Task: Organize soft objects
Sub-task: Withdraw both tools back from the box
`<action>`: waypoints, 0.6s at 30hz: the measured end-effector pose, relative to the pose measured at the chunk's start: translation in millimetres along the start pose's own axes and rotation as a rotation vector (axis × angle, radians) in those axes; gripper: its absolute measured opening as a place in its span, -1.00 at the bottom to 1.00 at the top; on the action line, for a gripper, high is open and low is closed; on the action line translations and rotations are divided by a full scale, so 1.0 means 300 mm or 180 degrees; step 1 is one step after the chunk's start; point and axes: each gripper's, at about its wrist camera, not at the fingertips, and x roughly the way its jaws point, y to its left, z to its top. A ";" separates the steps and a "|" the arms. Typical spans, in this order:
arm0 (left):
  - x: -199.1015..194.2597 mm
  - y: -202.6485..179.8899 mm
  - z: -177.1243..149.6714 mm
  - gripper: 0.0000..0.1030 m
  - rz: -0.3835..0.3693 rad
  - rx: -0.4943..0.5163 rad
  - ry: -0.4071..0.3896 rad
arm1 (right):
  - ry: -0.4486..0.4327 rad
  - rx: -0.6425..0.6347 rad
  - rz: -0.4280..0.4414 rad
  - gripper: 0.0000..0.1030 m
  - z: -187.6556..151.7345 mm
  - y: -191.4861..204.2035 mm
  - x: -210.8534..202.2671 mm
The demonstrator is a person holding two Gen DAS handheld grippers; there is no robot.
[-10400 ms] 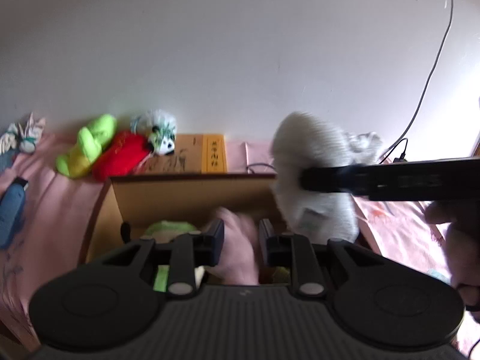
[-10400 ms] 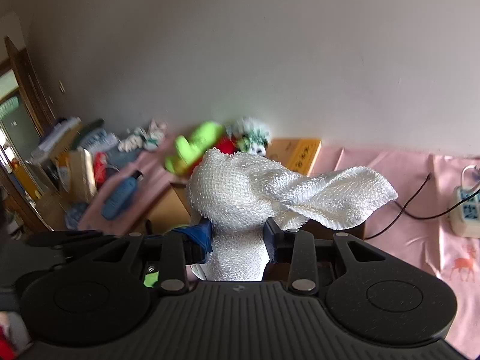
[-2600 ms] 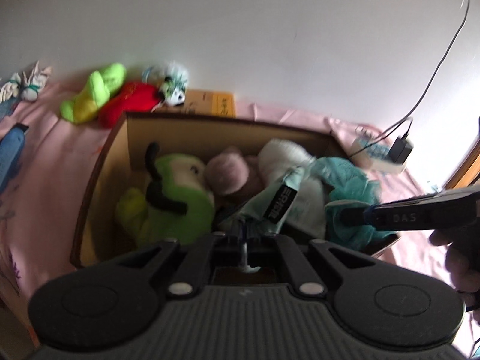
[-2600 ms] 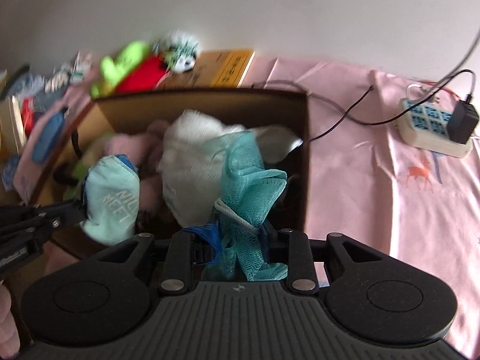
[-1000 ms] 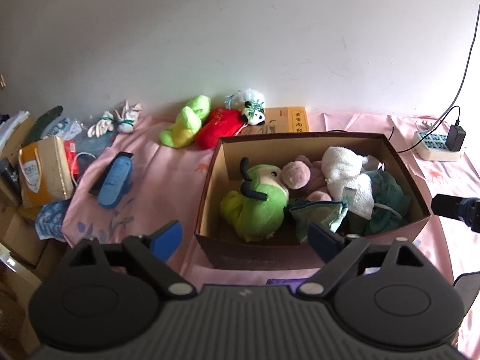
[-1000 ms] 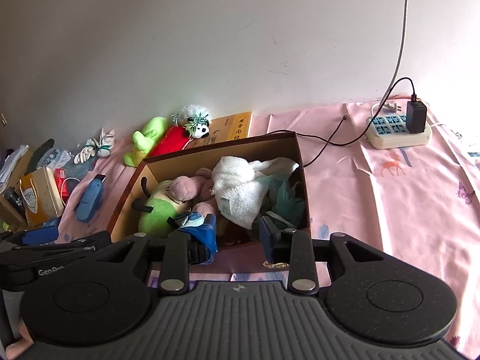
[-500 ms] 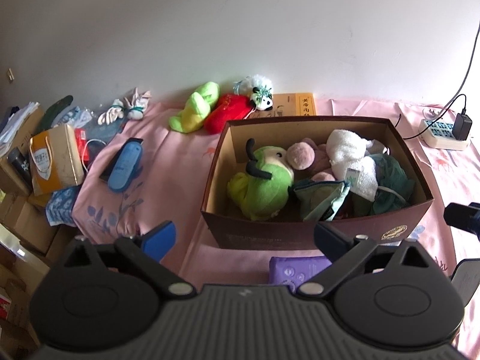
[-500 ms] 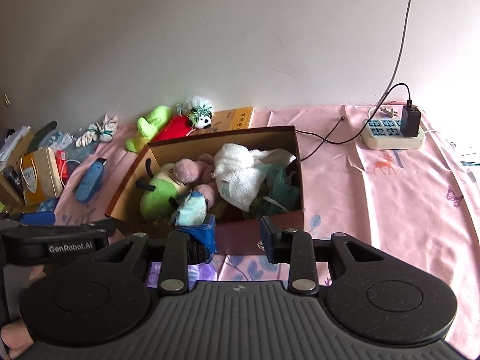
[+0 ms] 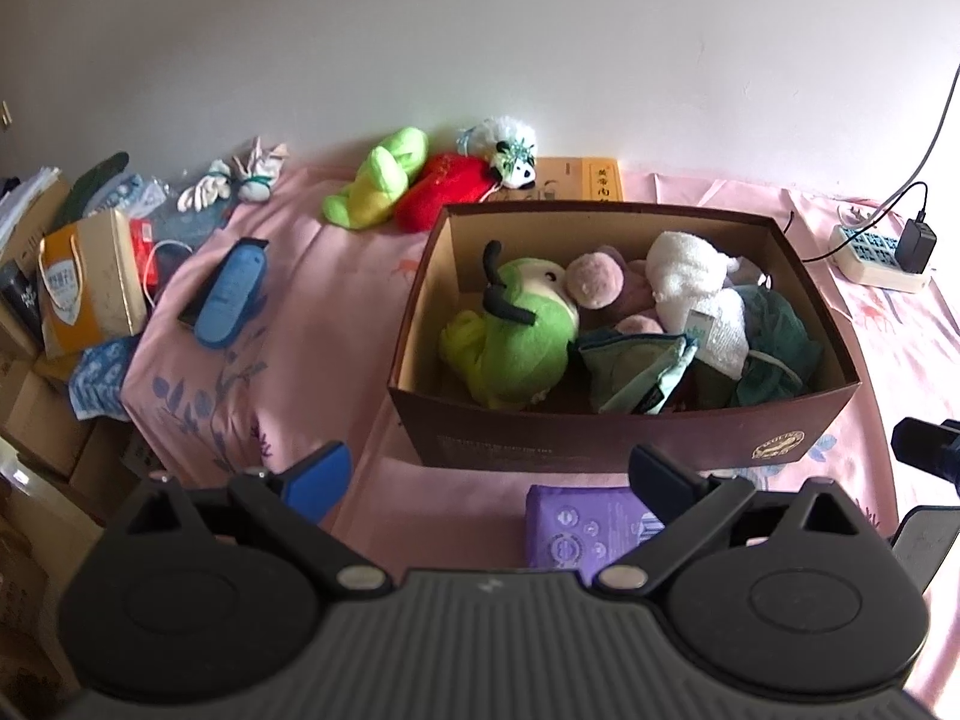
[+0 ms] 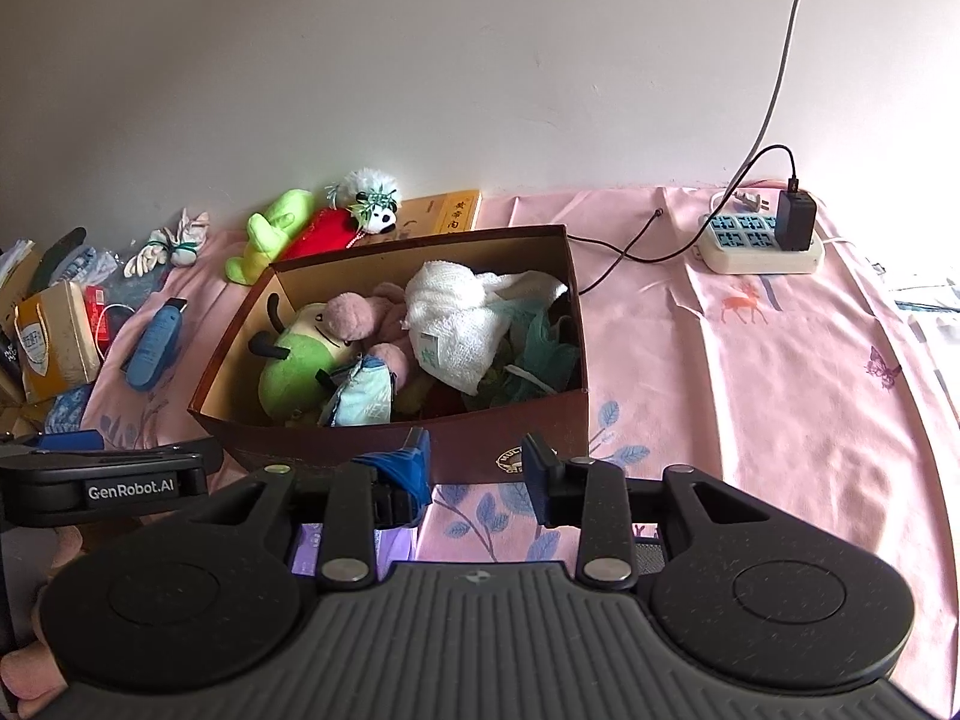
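- Lying flat on the pink cloth, the purple soft pack (image 9: 585, 525) is seen just in front of the brown box (image 9: 624, 435), outside it, between the fingers of the left gripper (image 9: 489, 474).
- Its long axis is judged to run across the view, parallel to the box's near wall; the left gripper is the nearer one and is spread wide, holding nothing.
- The right gripper (image 10: 474, 471) is parted and empty, off to the pack's right.
- Inside the box the green plush (image 9: 510, 342), pink plush (image 9: 600, 279), white towel (image 9: 696, 288) and teal mesh sponge (image 9: 774, 330) are packed.
- Compared with half a second earlier, both grippers have drawn slightly back; the box contents are unchanged.
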 end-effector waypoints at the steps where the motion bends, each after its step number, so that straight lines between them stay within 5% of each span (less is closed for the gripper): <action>1: 0.005 0.001 -0.001 0.92 -0.0004 0.0001 0.0018 | 0.0009 -0.0011 -0.0006 -0.68 -0.001 0.004 0.002; 18: 0.101 0.045 0.007 0.94 -0.0085 0.0069 0.0361 | 0.0265 0.0105 -0.0062 -0.67 -0.028 0.053 0.063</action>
